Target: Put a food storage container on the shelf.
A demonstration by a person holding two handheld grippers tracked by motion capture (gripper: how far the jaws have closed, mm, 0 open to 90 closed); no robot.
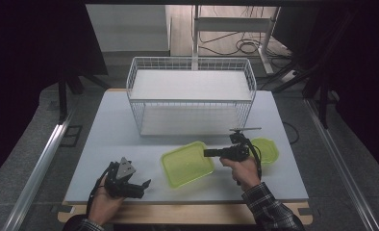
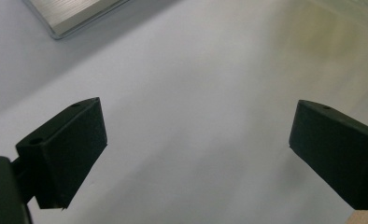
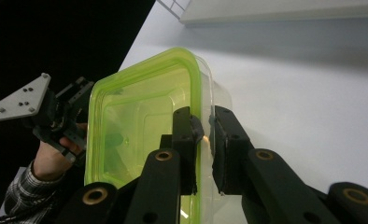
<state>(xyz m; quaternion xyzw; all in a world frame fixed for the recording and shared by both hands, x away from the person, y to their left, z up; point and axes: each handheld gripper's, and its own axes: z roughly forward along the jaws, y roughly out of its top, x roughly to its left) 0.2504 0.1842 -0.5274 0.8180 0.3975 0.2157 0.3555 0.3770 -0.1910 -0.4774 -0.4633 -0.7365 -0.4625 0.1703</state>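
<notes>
We had the right gripper (image 3: 203,140) closed on the near rim of the green container (image 1: 186,163), one jaw inside the wall and one outside. The container lay mid-table, in front of the wire rack (image 1: 191,94), with a second green piece (image 1: 266,149) just behind the right hand. Our left gripper (image 1: 130,185) rested near the front table edge, jaws wide apart and holding nothing. The white table (image 1: 106,125) offered open room to the left; dark floor surrounded it.
</notes>
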